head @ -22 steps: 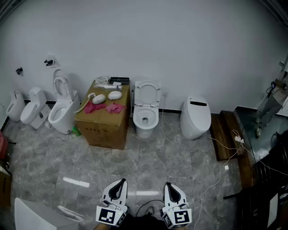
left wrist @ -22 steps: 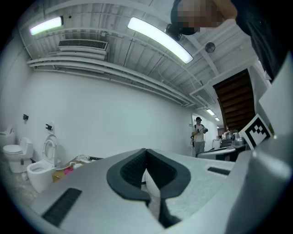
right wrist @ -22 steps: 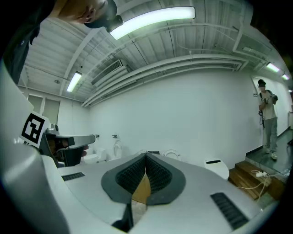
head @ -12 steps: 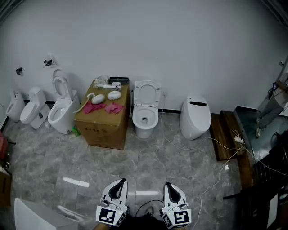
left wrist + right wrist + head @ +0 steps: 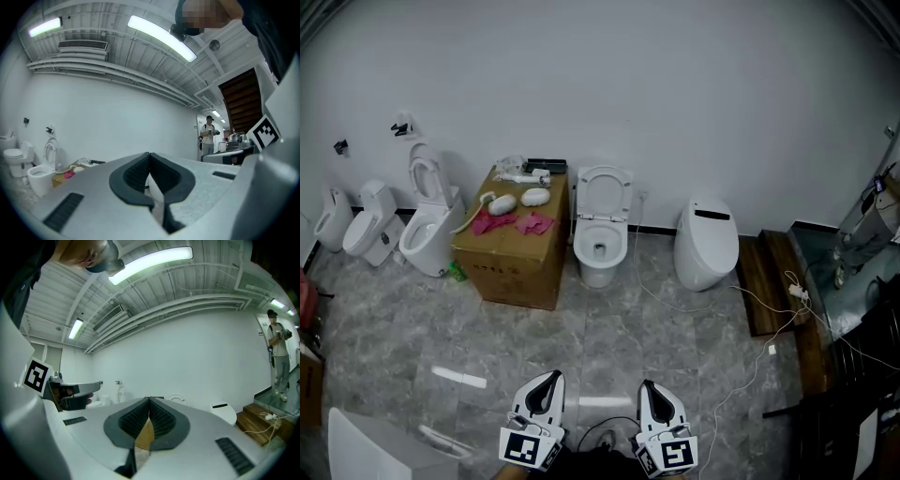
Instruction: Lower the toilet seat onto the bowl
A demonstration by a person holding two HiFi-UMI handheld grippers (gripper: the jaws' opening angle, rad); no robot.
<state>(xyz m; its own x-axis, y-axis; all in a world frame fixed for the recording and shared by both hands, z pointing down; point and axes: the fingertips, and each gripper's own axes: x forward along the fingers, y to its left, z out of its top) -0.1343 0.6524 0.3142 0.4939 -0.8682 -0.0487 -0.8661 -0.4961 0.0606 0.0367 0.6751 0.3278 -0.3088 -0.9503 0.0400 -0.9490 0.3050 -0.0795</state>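
A white toilet [image 5: 601, 248] stands against the far wall, its seat and lid [image 5: 606, 192] raised upright against the wall and the bowl open. In the head view both grippers sit low at the bottom edge, far from the toilet. My left gripper [image 5: 546, 387] is shut with nothing between its jaws, tips meeting [image 5: 149, 155]. My right gripper [image 5: 653, 391] is also shut and empty, tips together [image 5: 149, 401]. The raised seat [image 5: 177, 398] peeks just over the right gripper's jaws.
A cardboard box [image 5: 517, 250] with pink cloths and white items stands left of the toilet. More toilets [image 5: 428, 230] line the left wall; a closed white toilet [image 5: 707, 242] sits to the right. A wooden step [image 5: 769, 281], cables [image 5: 764, 323] and a person [image 5: 280, 352] are at right.
The head view has shifted very slightly; the grippers stay at the bottom edge, both still shut. Nothing else has moved.
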